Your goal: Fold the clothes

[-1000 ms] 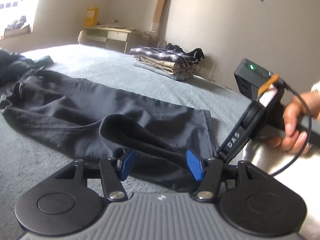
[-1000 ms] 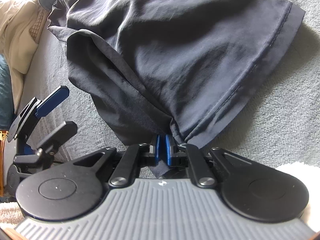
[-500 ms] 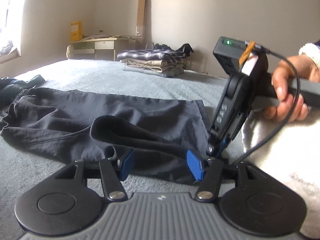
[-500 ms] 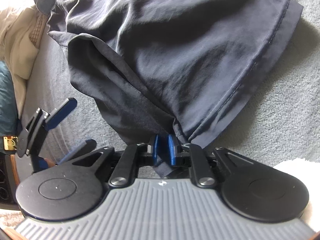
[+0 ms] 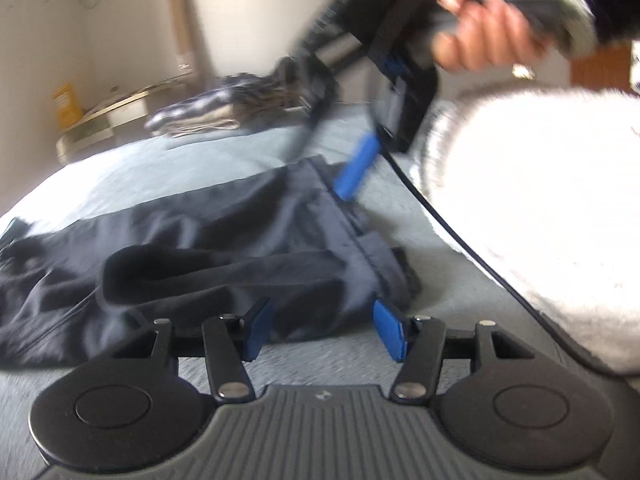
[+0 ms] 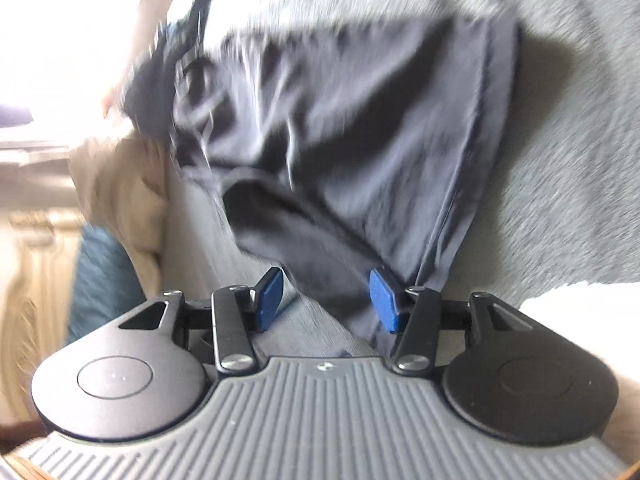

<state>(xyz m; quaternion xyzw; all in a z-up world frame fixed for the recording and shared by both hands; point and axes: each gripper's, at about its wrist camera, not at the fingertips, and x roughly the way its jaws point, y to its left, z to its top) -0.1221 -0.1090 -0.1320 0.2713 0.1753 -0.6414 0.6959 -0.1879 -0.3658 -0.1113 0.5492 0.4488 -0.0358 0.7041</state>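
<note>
A dark navy pair of trousers (image 5: pixel 208 248) lies spread on the grey bed cover, its leg hem (image 5: pixel 360 248) nearest me; it also shows in the right wrist view (image 6: pixel 360 152). My left gripper (image 5: pixel 324 330) is open just in front of the hem, its blue pads apart, holding nothing. My right gripper (image 6: pixel 326 300) is open over the lower corner of the leg, the cloth lying loose between its pads. In the left wrist view the right gripper (image 5: pixel 356 172) hangs above the hem, held by a hand. Both views are blurred.
A stack of folded clothes (image 5: pixel 208 116) sits at the far side of the bed (image 5: pixel 120 184). A white fluffy blanket (image 5: pixel 540 208) lies at the right. A desk (image 5: pixel 116 116) stands by the far wall. Tan cloth (image 6: pixel 120 200) lies at the bed's left edge.
My right gripper has opened and let go of the trouser hem, then lifted away. My left gripper stays open and has shifted its view to the right.
</note>
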